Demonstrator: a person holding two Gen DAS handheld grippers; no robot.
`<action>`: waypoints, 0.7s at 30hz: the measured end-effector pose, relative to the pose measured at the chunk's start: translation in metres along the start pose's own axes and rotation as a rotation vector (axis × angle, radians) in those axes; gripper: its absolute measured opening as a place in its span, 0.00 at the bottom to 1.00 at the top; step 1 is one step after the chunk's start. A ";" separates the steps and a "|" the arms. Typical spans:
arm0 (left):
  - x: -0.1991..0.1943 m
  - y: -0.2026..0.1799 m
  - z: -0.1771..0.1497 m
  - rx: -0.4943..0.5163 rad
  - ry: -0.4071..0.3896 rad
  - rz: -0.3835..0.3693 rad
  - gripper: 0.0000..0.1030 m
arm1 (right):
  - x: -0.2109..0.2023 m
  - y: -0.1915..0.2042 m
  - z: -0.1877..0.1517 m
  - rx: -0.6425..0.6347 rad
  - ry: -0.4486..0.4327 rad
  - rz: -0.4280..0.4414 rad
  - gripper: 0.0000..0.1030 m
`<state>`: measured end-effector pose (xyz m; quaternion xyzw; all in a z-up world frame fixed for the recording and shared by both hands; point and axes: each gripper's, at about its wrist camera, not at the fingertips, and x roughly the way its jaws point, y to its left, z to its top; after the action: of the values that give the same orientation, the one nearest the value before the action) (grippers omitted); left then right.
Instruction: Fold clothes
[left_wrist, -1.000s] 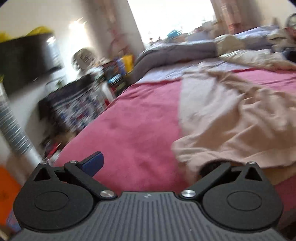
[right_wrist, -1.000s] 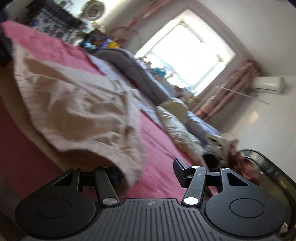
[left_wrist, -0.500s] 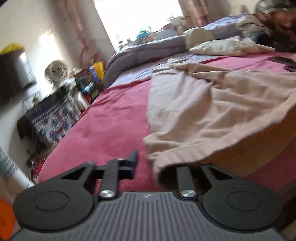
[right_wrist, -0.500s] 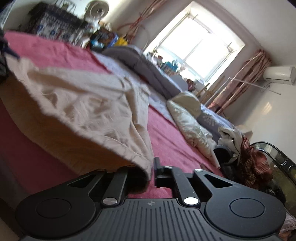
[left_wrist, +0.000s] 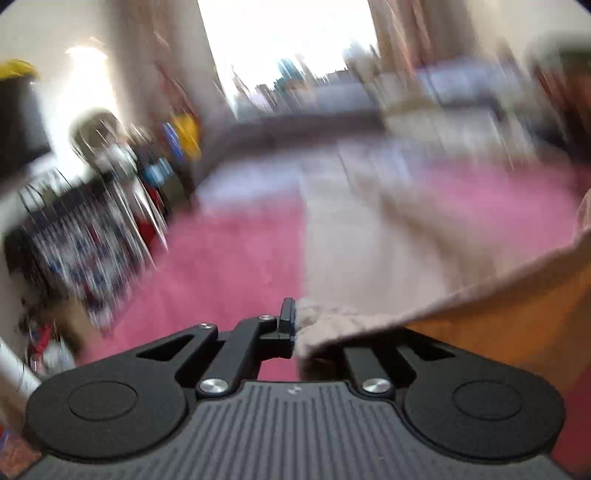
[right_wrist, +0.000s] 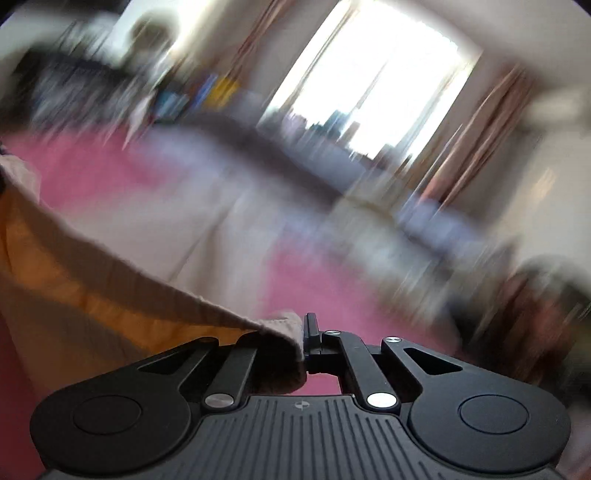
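A beige garment (left_wrist: 369, 236) lies spread on the pink bed (left_wrist: 229, 258). My left gripper (left_wrist: 295, 325) is shut on its near left corner, and the cloth covers the right finger. My right gripper (right_wrist: 301, 332) is shut on the near right corner of the same garment (right_wrist: 122, 280), and the cloth covers its left finger. The hem stretches taut between the two grippers, lifted off the bed, with its orange-lit underside showing. Both views are motion-blurred.
A grey duvet (left_wrist: 295, 125) and pillows lie at the bed's far end under a bright window (right_wrist: 369, 74). A cluttered dark stand and a fan (left_wrist: 96, 129) stand left of the bed. Dark clothes pile at the right (right_wrist: 535, 295).
Both grippers closed from open onto the garment's near corners. They have lifted the hem, which now hangs taut between them, and both views blur with motion.
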<state>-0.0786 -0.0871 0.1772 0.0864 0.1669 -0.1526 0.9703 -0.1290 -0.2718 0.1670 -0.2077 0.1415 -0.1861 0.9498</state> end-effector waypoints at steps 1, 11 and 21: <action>-0.002 0.010 0.040 -0.055 -0.072 0.000 0.03 | -0.008 -0.022 0.040 0.067 -0.122 -0.027 0.05; -0.017 0.014 0.044 0.107 -0.108 0.001 0.07 | -0.042 -0.031 0.005 0.026 -0.122 0.114 0.06; -0.005 -0.016 -0.157 0.167 0.369 -0.050 0.16 | -0.079 0.057 -0.164 -0.114 0.320 0.354 0.06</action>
<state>-0.1350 -0.0665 0.0307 0.1891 0.3309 -0.1718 0.9084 -0.2396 -0.2470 0.0130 -0.2009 0.3344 -0.0391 0.9199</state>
